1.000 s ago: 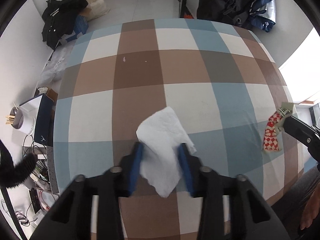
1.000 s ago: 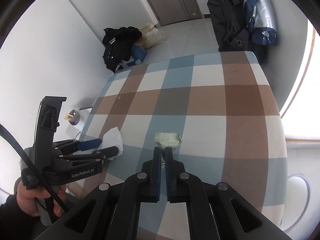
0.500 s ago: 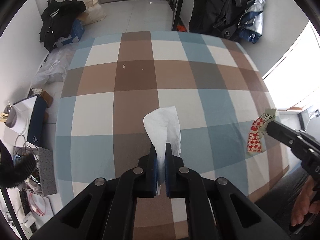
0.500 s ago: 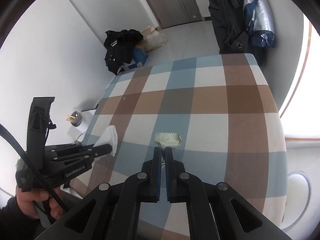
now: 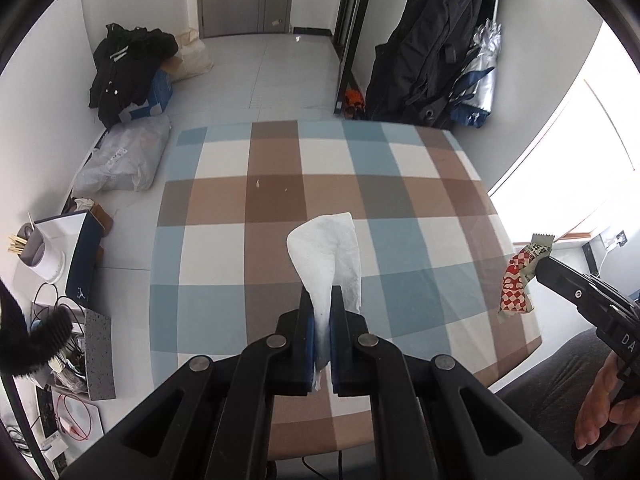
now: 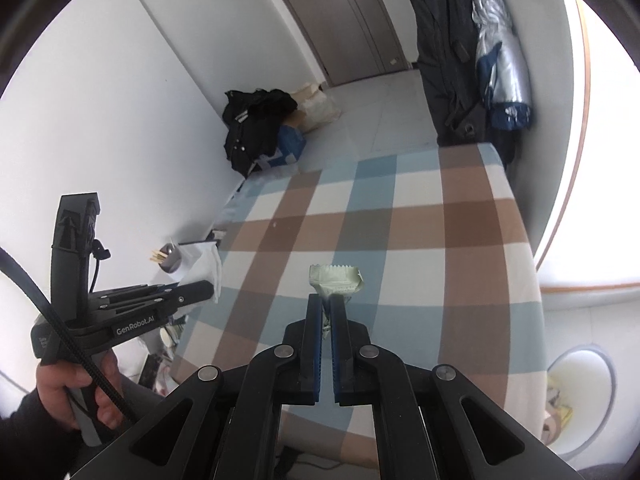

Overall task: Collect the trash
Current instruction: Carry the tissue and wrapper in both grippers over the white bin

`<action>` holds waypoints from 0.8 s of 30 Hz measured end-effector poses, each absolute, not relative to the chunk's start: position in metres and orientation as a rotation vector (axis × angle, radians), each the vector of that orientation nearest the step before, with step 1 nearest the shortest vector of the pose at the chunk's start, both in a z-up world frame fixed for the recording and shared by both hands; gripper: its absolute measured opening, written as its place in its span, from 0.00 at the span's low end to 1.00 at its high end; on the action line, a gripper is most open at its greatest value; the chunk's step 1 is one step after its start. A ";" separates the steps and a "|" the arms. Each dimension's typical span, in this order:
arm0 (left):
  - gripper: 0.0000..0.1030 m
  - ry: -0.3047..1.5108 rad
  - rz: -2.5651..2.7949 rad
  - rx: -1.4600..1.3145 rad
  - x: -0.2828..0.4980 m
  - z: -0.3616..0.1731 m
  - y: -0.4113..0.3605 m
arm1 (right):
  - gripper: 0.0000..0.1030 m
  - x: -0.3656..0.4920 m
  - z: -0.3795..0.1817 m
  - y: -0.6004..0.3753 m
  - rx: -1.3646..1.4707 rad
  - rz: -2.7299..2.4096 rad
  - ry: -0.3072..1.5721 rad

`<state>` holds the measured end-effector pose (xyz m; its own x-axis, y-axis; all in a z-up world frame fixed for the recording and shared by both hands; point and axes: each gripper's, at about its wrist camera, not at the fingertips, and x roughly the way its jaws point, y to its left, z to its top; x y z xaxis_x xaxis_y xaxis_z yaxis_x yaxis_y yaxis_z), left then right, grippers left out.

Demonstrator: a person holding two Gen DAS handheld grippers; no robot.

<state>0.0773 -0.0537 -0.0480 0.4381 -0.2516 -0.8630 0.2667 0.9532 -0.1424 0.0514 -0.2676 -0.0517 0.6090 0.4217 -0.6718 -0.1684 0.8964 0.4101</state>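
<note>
My left gripper [image 5: 322, 294] is shut on a crumpled white tissue [image 5: 328, 254], held up off the checked tablecloth [image 5: 280, 200]. My right gripper [image 6: 326, 300] is shut on a snack wrapper [image 6: 336, 278], pale green from behind. In the left wrist view the same wrapper [image 5: 518, 280] shows its red-and-white checked face, hanging from the right gripper's tip above the table's right edge. The right wrist view has the left gripper [image 6: 208, 290] at the left with the tissue [image 6: 206, 266] hanging from it and a hand around its handle.
A white bin [image 6: 580, 392] with yellowish trash inside stands on the floor by the table's near right corner. Coats [image 5: 432, 52] hang beyond the far edge. Black clothes [image 5: 128, 64], bags and a cup of sticks [image 5: 40, 252] crowd the floor to the left.
The left jaws closed on the tissue and lifted it off the cloth. Both grippers rose; the table looks farther away in both views, and the wrapper went up with the right gripper.
</note>
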 end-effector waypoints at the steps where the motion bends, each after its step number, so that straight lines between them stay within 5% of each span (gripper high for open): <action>1: 0.02 1.063 -0.327 0.013 0.075 -0.045 -0.055 | 0.03 0.049 -0.047 -0.270 0.325 0.348 0.840; 24: 0.02 0.950 -0.554 0.013 0.050 0.022 -0.183 | 0.03 -0.022 0.025 -0.392 0.347 0.194 0.638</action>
